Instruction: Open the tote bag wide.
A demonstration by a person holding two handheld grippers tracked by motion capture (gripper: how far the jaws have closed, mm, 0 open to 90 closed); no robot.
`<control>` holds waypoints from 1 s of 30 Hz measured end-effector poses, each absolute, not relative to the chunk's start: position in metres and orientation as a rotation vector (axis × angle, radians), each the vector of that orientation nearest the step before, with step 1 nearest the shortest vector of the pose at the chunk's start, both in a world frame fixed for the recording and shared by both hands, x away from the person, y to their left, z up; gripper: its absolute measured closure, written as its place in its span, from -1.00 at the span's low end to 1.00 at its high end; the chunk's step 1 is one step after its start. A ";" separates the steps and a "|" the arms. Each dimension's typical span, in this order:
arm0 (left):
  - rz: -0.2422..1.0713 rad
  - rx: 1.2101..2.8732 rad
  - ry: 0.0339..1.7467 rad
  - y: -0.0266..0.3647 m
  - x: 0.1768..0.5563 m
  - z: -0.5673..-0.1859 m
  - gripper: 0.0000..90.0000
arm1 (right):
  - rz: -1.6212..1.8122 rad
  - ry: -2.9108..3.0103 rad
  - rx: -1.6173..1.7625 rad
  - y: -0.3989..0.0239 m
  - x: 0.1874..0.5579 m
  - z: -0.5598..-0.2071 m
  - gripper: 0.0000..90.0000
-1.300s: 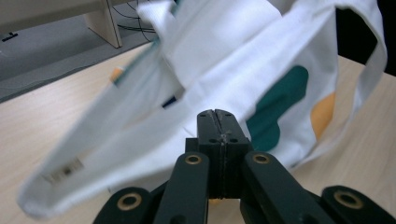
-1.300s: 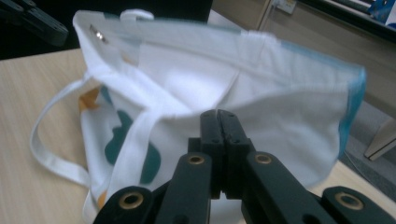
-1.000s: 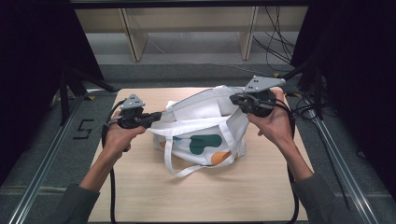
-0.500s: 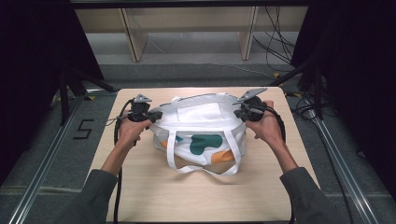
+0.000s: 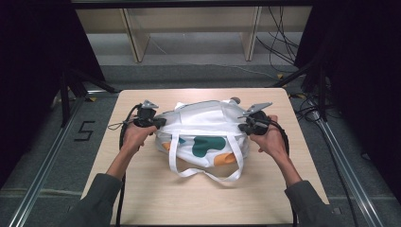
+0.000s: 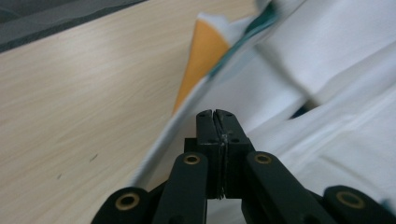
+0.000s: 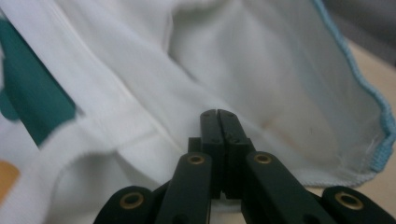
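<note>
A white cloth bag [image 5: 203,124] with green and orange patches lies in the middle of the wooden table [image 5: 142,189], its handle loops spilling toward the front. My left gripper [image 5: 161,122] is at the bag's left end and my right gripper [image 5: 242,126] at its right end, and the top edge is stretched between them. In the left gripper view the jaws [image 6: 216,112] are pressed together on the white fabric [image 6: 327,70] beside an orange patch. In the right gripper view the jaws [image 7: 218,112] are likewise shut on the cloth [image 7: 261,70] near a blue-stitched hem.
Bare tabletop surrounds the bag on all sides. Metal rails run along both sides of the table. A "5" mark [image 5: 85,131] is on the floor at the left. A wooden shelf frame [image 5: 189,28] and loose cables [image 5: 283,42] lie beyond the far edge.
Both hands have come down with the bag, which hung lifted between the grippers and now rests on the table. The grippers have kept their hold on its two ends.
</note>
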State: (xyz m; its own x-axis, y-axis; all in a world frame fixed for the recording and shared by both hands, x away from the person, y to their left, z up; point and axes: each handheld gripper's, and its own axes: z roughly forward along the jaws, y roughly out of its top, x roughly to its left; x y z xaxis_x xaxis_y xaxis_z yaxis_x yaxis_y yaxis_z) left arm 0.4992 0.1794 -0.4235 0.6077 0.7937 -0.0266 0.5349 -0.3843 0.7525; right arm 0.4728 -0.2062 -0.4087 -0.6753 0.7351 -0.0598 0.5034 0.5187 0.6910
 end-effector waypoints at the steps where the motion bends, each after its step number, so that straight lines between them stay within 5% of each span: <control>1: 0.437 2.075 1.038 0.176 0.499 -0.420 0.95 | 0.972 2.396 0.974 -0.205 0.474 -0.404 1.00; 8: 0.417 2.069 0.966 0.147 0.501 -0.409 0.95 | 1.110 2.402 0.859 -0.166 0.481 -0.385 1.00; 16: 0.315 2.111 0.920 0.117 0.508 -0.414 0.94 | 1.019 2.568 0.816 -0.122 0.506 -0.412 1.00; 30: 0.328 2.151 0.982 0.102 0.522 -0.425 0.98 | 0.919 2.840 0.593 -0.112 0.427 -0.446 1.00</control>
